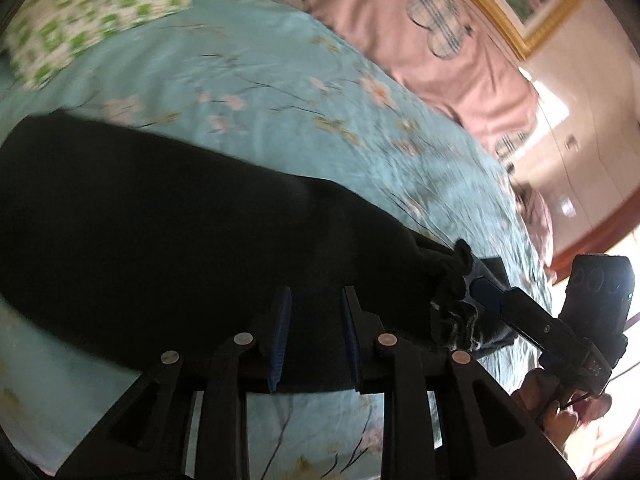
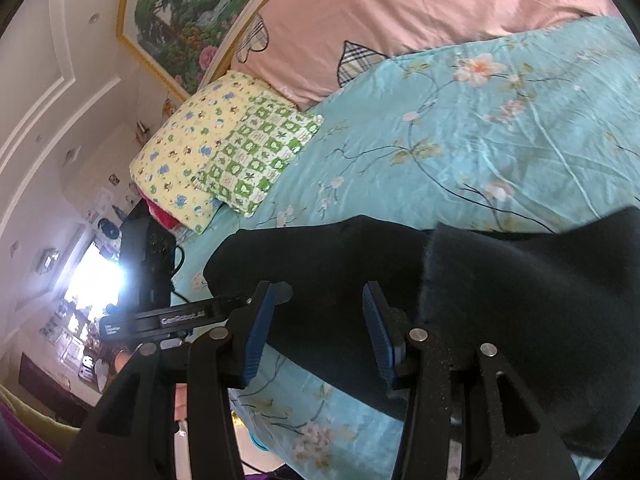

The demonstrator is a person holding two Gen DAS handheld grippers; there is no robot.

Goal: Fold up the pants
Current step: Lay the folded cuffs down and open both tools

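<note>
bed: blue floral sheet (image 2: 460, 152) fills most of both views, wrinkled
pink cover: pink cloth w/ plaid hearts (image 2: 380, 8) along far edge of sheet, touching it
pants: black pants (image 1: 160, 216) lie across sheet, long dark band in L view; in R view a folded flap lies over the lower layer (image 2: 520, 300); crumpled end by R tool in L view
pillows: yellow print pillow (image 2: 180, 168) w/ green check one (image 2: 256, 152) on top, at sheet corner, apart from pants
L gripper (image 1: 316, 300): narrow gap, pads not pressing; black cloth behind/under tips, nothing clamped
R gripper (image 2: 320, 300): abt half open over pants edge, pads clear of cloth; in L view its tip sits at crumpled end, grip there can't tell
picture: gold-framed landscape (image 2: 180, 12) on wall behind bed
</note>
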